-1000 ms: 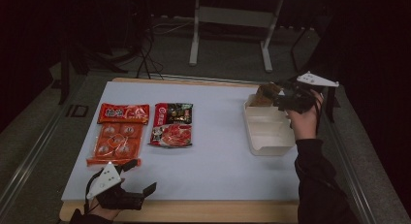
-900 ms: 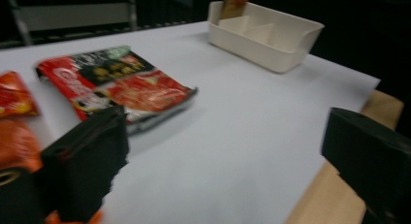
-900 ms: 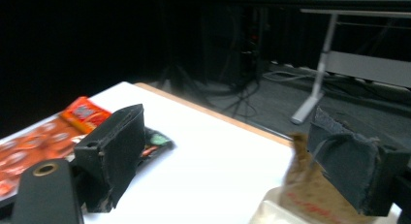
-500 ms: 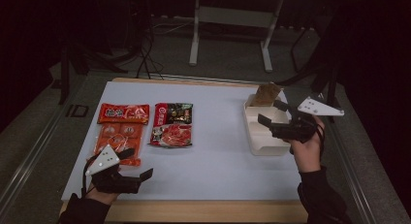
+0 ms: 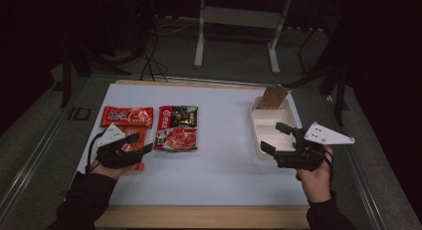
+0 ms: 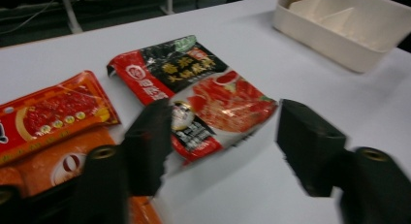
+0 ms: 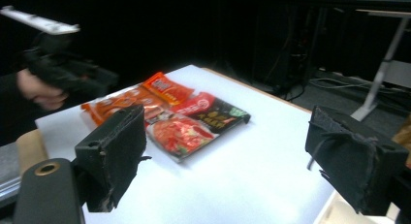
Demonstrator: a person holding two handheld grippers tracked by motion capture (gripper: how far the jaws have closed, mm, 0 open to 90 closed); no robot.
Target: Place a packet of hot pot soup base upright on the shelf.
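Both hands have shifted since the earlier frames: the right gripper [image 5: 271,139] has come back from the far end of the white tray [image 5: 263,135] to its near end, and the left gripper [image 5: 140,143] has gone up from the table's near edge onto the orange packet [image 5: 138,135]. Left jaws have just been closing from wide to about half; in the left gripper view nothing shows between them but bare table and packet corners, so no grip yet.

Progress, as a judgement: looks like sorting packets into the tray. One brown packet [image 5: 273,96] already stands in the tray's far compartment, tilted against the wall. Three are left on the table: the red packet [image 5: 127,116] at the far left, the orange packet just in front of it, and the red-and-black packet [image 5: 177,127] beside them toward the middle. So roughly one done, three to go.

Relative position: the left gripper sits over the orange packet's near right part, touching or just above it, cannot tell which. The red-and-black packet [image 6: 203,93] lies just ahead of the left jaws, its near corner between their tips in that view. The right gripper is wide and empty, jaws pointing across the table at the packets [image 7: 194,122], well apart from them.
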